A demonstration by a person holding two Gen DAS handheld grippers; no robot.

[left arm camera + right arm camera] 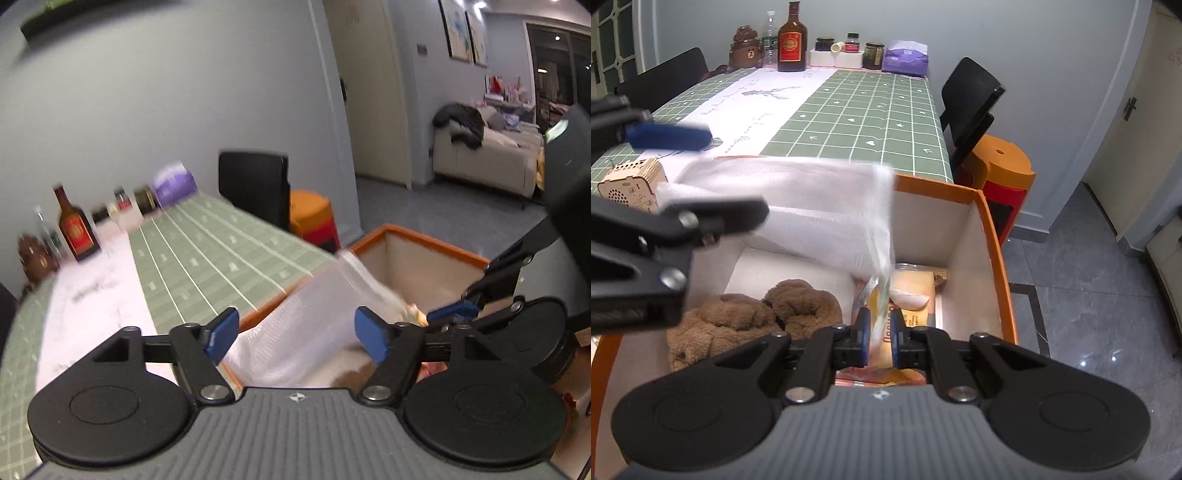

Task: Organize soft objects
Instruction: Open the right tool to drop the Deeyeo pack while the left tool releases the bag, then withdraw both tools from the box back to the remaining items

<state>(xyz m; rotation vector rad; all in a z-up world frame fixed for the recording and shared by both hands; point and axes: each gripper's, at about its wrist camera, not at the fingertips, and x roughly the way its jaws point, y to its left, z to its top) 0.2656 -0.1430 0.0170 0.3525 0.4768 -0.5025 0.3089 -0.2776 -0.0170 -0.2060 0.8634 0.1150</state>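
Observation:
A white, translucent bubble-wrap bag [812, 210] hangs over the open orange-rimmed box [993, 236]. My right gripper [878, 338] is shut on the bag's lower corner, just above the box floor. My left gripper [295, 334] is open, its blue fingers on either side of the bag [306, 321], not pinching it. It also shows in the right wrist view [670, 136], at the left. Inside the box lie a brown plush toy [750, 317] and a yellow snack packet [912, 295].
The box stands at the near end of a table with a green grid cloth [871, 107]. Bottles and jars [791, 37], a purple tissue pack [905, 57] line its far edge. A wooden radio box [631, 184], black chairs [971, 99] and an orange stool [1004, 173] stand around.

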